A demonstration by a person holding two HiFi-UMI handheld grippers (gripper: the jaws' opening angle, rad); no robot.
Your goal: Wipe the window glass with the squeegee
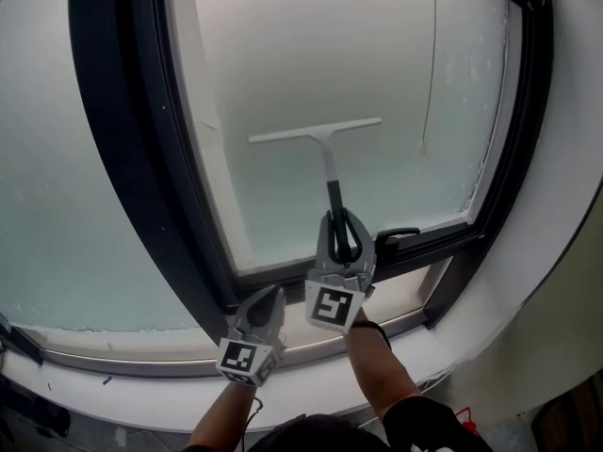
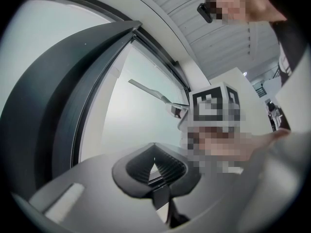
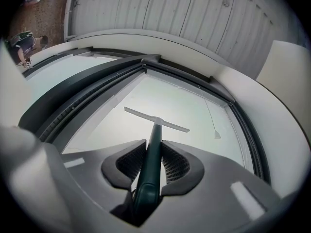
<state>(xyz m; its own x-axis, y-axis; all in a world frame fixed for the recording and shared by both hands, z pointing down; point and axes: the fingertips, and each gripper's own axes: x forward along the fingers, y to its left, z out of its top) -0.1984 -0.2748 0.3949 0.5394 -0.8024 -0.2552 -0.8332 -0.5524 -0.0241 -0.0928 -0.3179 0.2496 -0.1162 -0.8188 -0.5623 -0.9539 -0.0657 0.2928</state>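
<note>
left gripper (image 1: 271, 293): fingers pressed together | right gripper (image 1: 341, 218): fingers pinching squeegee (image 1: 317, 133) handle | blade on window glass (image 1: 377, 55)

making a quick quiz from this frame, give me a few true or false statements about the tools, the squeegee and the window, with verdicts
1. The right tool is clamped on the squeegee handle. True.
2. The left tool holds a cloth. False: its jaws are together on nothing.
3. The squeegee's blade lies crosswise over the window glass, above the right tool in the head view. True.
4. The frame around the glass is white. False: it is dark.
</note>
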